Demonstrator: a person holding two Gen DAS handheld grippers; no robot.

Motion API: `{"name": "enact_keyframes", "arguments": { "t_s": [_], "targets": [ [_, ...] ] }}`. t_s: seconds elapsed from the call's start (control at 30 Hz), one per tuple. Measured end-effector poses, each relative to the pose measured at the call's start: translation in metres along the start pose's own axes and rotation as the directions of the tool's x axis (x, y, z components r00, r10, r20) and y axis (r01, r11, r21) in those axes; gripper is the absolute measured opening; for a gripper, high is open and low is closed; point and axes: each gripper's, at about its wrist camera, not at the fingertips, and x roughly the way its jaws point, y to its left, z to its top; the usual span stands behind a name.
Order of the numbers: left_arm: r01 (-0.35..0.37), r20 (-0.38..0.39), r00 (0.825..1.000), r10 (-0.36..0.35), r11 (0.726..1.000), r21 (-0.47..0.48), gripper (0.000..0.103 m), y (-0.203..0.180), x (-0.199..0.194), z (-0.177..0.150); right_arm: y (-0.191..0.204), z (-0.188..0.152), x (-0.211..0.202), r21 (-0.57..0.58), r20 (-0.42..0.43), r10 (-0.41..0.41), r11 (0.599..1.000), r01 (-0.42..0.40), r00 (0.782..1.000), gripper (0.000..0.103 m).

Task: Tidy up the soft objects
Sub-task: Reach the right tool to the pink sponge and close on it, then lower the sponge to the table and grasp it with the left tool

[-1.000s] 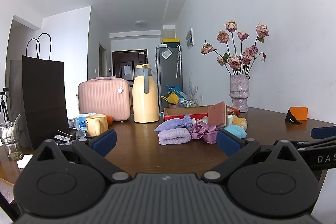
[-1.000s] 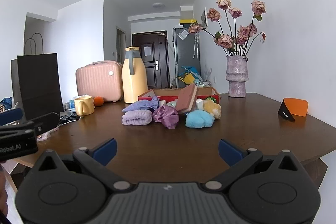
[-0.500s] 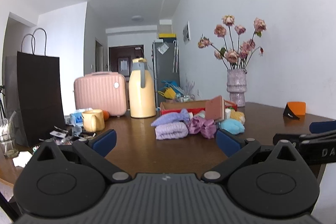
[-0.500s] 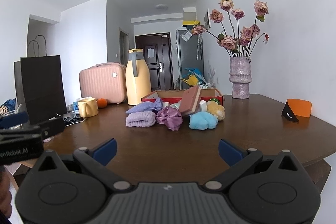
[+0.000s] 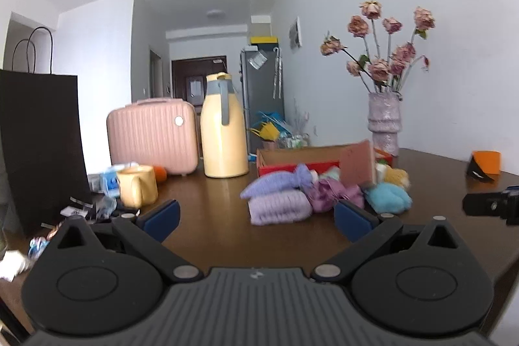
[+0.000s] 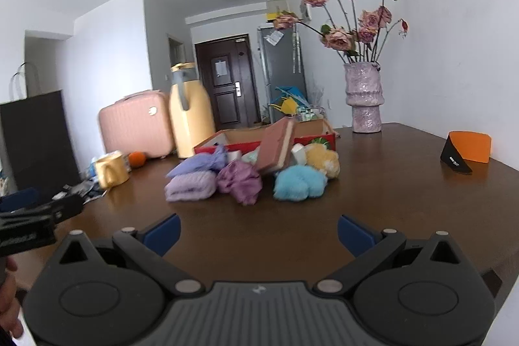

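Claws [image 6: 258,231] nearer soft pile [image 6: 246,174]

lilac folded towel [image 6: 190,189], purple scrunchie [image 6: 241,179], blue plush [image 6: 299,184], yellow plush [image 6: 322,158], clustered touching

Bare counter [image 6: 259,216] across the lower middle of the right wrist view, up to the soft pile [image 6: 246,177]. Behind the pile, red box [image 6: 324,140] and yellow jug [image 6: 189,115]. Mug [image 6: 110,172] at left; vase [image 6: 363,99] upper right.
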Motion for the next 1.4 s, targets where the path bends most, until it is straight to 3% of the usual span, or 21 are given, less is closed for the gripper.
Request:
{"name": "enact_keyframes", "arguments": {
  "t_s": [0.07,0.17,0.23,0.3,0.37,0.43,0.5,0.57,0.63,0.7,0.83,0.9,1.03,1.13,1.27,1.37,1.4],
  "targets": [
    [-0.021,0.002,1.0,0.021,1.0,-0.002,0.103,0.0,0.02,0.004,-0.008,0.009,0.02,0.01,0.009,-0.008,1.0,0.008,1.0,0.103],
    [0.003,-0.029,1.0,-0.004,0.999,-0.048,0.103,0.006,0.055,0.013,-0.018,0.02,0.051,0.013,0.043,0.025,1.0,-0.026,0.999,0.103],
    [0.024,-0.044,0.999,-0.028,0.996,-0.091,0.103,0.012,0.077,0.02,-0.026,0.032,0.08,0.032,-0.012,0.064,0.997,-0.063,0.998,0.103],
    [0.051,-0.093,0.994,-0.059,0.996,-0.076,0.103,0.014,0.105,0.029,-0.033,0.044,0.105,0.064,-0.039,0.119,0.991,-0.116,0.992,0.103],
    [0.071,-0.128,0.989,-0.075,0.997,-0.028,0.103,0.011,0.133,0.037,-0.035,0.056,0.133,0.061,-0.064,0.1,0.994,-0.096,0.993,0.103],
    [0.074,-0.135,0.988,-0.077,0.997,-0.026,0.103,0.006,0.157,0.043,-0.034,0.069,0.17,0.02,-0.112,0.038,0.999,-0.036,0.993,0.103],
    [0.091,-0.151,0.984,-0.093,0.996,-0.024,0.103,-0.001,0.181,0.045,-0.037,0.075,0.204,0.028,-0.134,0.03,0.999,-0.026,0.99,0.101],
    [0.108,-0.156,0.981,-0.111,0.994,-0.03,0.103,-0.009,0.202,0.043,-0.041,0.08,0.233,0.046,-0.16,0.067,0.997,-0.061,0.985,0.09],
    [0.113,-0.157,0.98,-0.119,0.993,-0.045,0.103,-0.015,0.216,0.039,-0.045,0.081,0.258,0.074,-0.197,0.048,0.997,-0.034,0.979,0.066],
    [0.117,-0.179,0.976,-0.123,0.992,-0.047,0.103,-0.023,0.229,0.034,-0.052,0.078,0.278,0.157,-0.242,0.058,0.987,-0.019,0.969,0.05],
    [0.145,-0.213,0.965,-0.153,0.988,-0.051,0.103,-0.031,0.241,0.027,-0.058,0.072,0.29,0.228,-0.225,0.112,0.972,-0.059,0.968,0.033],
    [0.147,-0.214,0.965,-0.153,0.988,-0.044,0.103,-0.034,0.241,0.027,-0.058,0.072,0.291,0.235,-0.209,0.129,0.969,-0.079,0.969,0.033],
    [0.136,-0.177,0.974,-0.139,0.99,-0.03,0.103,-0.032,0.226,0.033,-0.039,0.08,0.263,0.117,-0.142,0.118,0.988,-0.102,0.983,0.031],
    [0.12,-0.167,0.978,-0.125,0.992,-0.041,0.103,-0.025,0.208,0.039,-0.025,0.091,0.229,0.037,-0.117,0.173,0.985,-0.17,0.978,0.031],
    [0.087,-0.164,0.981,-0.099,0.993,-0.078,0.103,-0.009,0.176,0.043,-0.013,0.087,0.178,0.036,-0.189,0.331,0.943,-0.331,0.924,0.031],
    [0.064,-0.173,0.981,-0.085,0.99,-0.127,0.103,0.0,0.154,0.042,-0.015,0.056,0.159,0.156,-0.32,0.436,0.9,-0.407,0.841,0.031],
    [0.061,-0.183,0.979,-0.085,0.989,-0.134,0.103,0.0,0.15,0.04,-0.016,0.044,0.158,0.205,-0.365,0.473,0.881,-0.426,0.802,0.031]
  ]
}}
